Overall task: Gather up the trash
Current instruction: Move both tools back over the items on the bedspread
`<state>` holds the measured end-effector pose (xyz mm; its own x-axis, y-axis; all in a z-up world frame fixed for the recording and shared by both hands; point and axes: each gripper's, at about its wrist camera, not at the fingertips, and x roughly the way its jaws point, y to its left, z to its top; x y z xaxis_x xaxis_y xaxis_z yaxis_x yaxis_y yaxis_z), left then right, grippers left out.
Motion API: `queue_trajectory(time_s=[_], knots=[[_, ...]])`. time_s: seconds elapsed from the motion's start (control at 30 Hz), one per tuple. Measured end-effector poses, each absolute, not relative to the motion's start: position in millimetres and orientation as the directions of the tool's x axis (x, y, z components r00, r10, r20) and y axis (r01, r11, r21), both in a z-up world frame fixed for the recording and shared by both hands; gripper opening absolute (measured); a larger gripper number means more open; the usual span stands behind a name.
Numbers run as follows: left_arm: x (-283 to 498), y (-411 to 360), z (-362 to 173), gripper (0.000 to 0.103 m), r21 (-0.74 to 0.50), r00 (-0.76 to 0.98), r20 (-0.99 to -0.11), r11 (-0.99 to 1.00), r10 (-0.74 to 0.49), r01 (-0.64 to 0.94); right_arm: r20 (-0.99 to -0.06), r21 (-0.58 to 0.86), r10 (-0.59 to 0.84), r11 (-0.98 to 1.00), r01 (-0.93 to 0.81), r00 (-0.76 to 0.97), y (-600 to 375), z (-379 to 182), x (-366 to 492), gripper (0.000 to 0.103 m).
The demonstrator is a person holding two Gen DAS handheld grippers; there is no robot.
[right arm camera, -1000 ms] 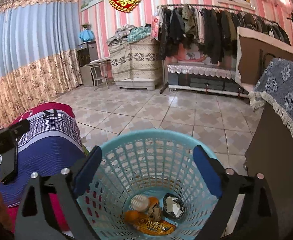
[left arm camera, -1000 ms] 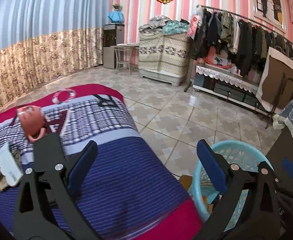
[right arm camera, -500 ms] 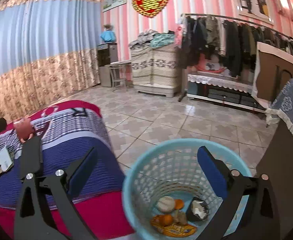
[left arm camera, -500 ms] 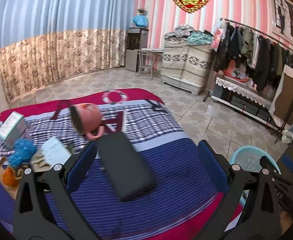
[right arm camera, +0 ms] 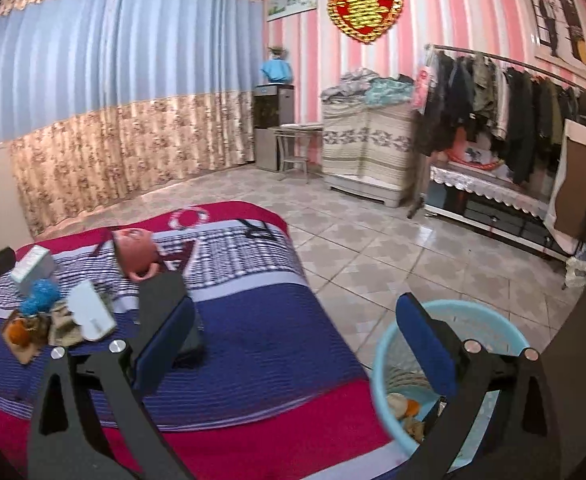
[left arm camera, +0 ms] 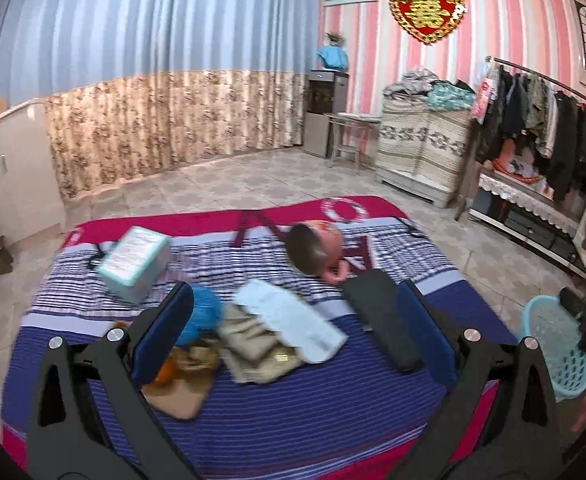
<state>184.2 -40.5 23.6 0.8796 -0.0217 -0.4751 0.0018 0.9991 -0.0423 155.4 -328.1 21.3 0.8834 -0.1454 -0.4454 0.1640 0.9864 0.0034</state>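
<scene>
Where litter clusters point(left arm camera: 229, 336) — crumpled, blue, tan.

Left wrist view: above near edge of blanket point(left arm camera: 277, 432), facing across it toward curtain point(left arm camera: 165, 80), clutter close under fingers, basket point(left arm camera: 553, 344) at far right edge. Right wrist view: further right, over blanket point(right arm camera: 261, 344) corner and basket point(right arm camera: 465, 320), basket close below, facing curtain point(right arm camera: 113, 60) and clothes rack point(right arm camera: 513, 92). Both tilted slightly down. Shared: blanket, mug point(left arm camera: 317, 250) point(right arm camera: 135, 254), black case point(left arm camera: 381, 320) point(right arm camera: 165, 304), basket, heart ornament point(left arm camera: 427, 8) point(right arm camera: 365, 6), rack point(left arm camera: 541, 108).
</scene>
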Motion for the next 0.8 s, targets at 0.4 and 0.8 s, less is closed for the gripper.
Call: queue_trajectory(time_s=[0.4, 0.8], knots=[[166.0, 54.2, 6.1, 0.097, 0.017, 0.847, -0.51, 0.987, 0.148, -0.163, -0.405, 0.068, -0.052, 0.994, 0.087, 0.913, -283.3, 33.5, 165.4, 0.099], [166.1, 103.3, -62.2, 0.097, -0.005, 0.771, -0.612, 0.974, 0.177, -0.227, -0.503, -0.108, -0.018, 0.993, -0.042, 0.864, -210.3, -18.6, 211.7, 0.099]])
